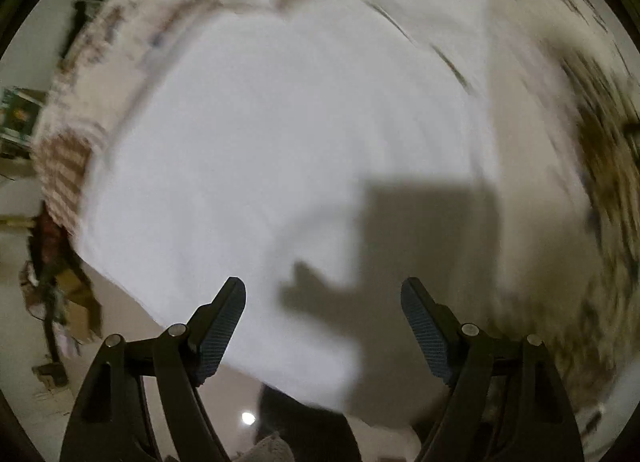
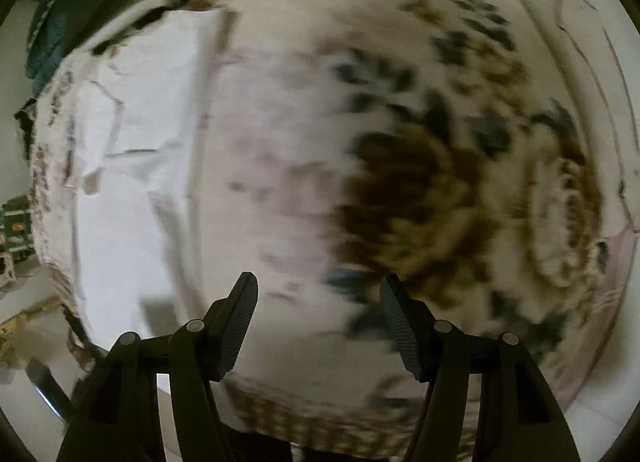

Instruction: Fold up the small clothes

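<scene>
A white garment (image 1: 280, 165) lies spread flat on a floral tablecloth (image 1: 552, 165), filling most of the left wrist view, which is motion-blurred. My left gripper (image 1: 323, 294) is open and empty, held above the garment's near edge. In the right wrist view the same white garment (image 2: 132, 165) lies at the left, with folds showing. My right gripper (image 2: 319, 288) is open and empty above the floral tablecloth (image 2: 440, 189), to the right of the garment. This view is blurred too.
A dark teal cloth (image 2: 80, 1) lies at the table's far left corner. The table edge runs along the bottom of the right wrist view (image 2: 320, 430). Floor and clutter (image 1: 60, 302) show beyond the table at the left.
</scene>
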The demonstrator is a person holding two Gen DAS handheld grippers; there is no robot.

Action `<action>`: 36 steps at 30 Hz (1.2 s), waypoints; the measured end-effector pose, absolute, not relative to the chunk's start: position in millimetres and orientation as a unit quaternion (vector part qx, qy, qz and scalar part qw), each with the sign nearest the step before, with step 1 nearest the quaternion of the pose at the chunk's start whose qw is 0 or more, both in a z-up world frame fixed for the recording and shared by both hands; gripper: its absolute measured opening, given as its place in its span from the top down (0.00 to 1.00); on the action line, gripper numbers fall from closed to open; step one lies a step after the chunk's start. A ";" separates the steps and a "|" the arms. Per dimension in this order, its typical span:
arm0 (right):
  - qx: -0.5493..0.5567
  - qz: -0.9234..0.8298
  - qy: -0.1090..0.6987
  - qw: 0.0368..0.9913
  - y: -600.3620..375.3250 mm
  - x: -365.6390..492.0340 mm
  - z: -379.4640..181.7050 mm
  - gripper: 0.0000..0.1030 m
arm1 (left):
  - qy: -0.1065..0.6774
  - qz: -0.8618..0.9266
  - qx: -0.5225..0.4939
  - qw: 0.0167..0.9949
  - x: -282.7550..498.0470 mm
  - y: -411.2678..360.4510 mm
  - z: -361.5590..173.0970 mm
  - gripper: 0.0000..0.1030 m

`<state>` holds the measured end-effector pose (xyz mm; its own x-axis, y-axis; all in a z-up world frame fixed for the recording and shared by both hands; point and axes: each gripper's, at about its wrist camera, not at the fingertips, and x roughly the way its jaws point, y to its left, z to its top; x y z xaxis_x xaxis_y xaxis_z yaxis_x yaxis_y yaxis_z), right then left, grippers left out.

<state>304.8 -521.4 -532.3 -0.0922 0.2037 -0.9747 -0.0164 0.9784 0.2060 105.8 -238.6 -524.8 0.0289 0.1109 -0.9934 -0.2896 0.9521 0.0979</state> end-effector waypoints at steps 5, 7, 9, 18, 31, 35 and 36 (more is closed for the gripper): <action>0.093 0.077 0.749 0.652 -557.5 315.3 -555.2 0.36 | 0.719 0.118 -0.053 0.683 78.9 -294.5 -576.6 0.23; 0.102 0.087 0.748 0.650 -556.0 325.4 -562.3 0.36 | 0.723 0.133 -0.027 0.677 77.3 -303.0 -593.9 0.23; 0.106 0.103 0.745 0.651 -545.2 337.8 -568.0 0.36 | 0.710 0.146 -0.023 0.688 78.4 -301.1 -600.2 0.54; 0.184 0.195 0.709 0.653 -477.3 438.6 -594.7 0.36 | 0.639 0.191 -0.074 0.742 73.6 -248.8 -537.5 0.98; 0.221 0.222 0.712 0.629 -395.9 496.8 -605.9 0.93 | 0.625 0.218 -0.125 0.739 54.7 -178.1 -491.8 0.98; 0.197 0.229 0.695 0.652 -374.1 497.8 -554.5 0.96 | 0.612 0.228 -0.176 0.737 50.5 -131.9 -472.1 0.98; 0.190 0.233 0.691 0.657 -363.8 499.4 -540.3 0.96 | 0.609 0.232 -0.190 0.735 49.3 -118.4 -469.3 0.98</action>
